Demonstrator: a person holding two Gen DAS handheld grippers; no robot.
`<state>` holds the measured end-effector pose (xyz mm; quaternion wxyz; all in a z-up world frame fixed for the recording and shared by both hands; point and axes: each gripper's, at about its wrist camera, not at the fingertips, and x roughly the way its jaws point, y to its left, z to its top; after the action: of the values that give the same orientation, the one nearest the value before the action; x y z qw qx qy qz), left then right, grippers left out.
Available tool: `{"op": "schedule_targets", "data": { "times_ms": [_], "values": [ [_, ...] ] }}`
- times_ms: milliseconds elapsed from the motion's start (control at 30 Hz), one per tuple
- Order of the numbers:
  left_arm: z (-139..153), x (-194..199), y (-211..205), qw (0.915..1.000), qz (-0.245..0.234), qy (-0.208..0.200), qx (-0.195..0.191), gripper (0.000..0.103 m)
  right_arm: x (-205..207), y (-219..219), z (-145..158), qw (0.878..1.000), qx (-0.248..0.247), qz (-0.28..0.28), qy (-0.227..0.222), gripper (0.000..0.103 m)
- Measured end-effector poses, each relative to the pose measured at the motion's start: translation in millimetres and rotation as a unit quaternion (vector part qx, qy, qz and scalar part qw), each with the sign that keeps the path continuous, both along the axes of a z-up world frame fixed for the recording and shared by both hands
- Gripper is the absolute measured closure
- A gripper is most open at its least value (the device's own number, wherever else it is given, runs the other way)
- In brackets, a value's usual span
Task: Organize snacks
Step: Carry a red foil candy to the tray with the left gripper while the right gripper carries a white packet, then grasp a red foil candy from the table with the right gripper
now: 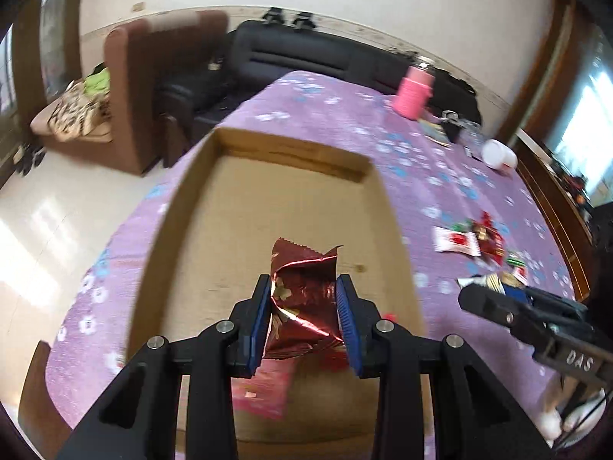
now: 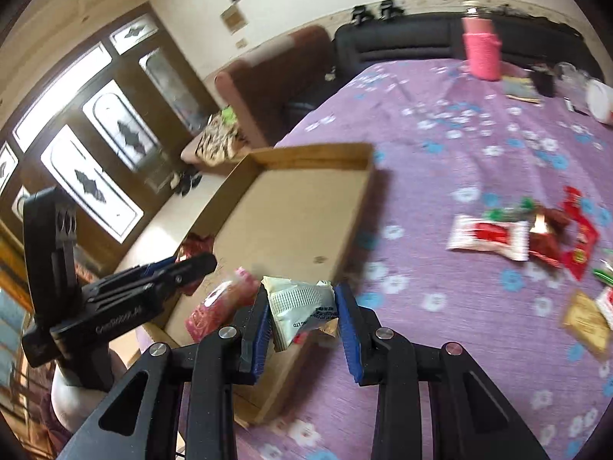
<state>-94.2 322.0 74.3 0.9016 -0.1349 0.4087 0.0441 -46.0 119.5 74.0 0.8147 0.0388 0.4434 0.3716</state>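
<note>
Left wrist view: left gripper (image 1: 302, 322) clamped a crumpled maroon foil snack packet (image 1: 302, 291) above the cardboard tray (image 1: 291, 153); pink packet (image 1: 264, 387) already lay inside. Step judged: carry-in; next, lower and release.

Right wrist view: right gripper (image 2: 302, 322) pinched a white sachet (image 2: 302, 306) over the tray's near corner. Only here, loose snacks (image 2: 536, 237) right of the tray showed clearly.
</note>
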Motion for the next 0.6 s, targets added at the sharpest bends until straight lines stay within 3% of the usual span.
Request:
{"op": "schedule_targets", "data": {
  "times_ms": [467,600],
  "values": [
    [-17.4,-4.4,31.4,0.9995,0.027,0.008,-0.012,0.07,16.8,56.6,-26.5,0.998,-0.055,0.017,0.004,0.067],
    [-20.1,-2.7,32.4,0.9992,0.034,0.01,-0.015,0.07,24.7,61.3,-37.0,0.998,-0.051,0.016,0.016,0.065]
  ]
}}
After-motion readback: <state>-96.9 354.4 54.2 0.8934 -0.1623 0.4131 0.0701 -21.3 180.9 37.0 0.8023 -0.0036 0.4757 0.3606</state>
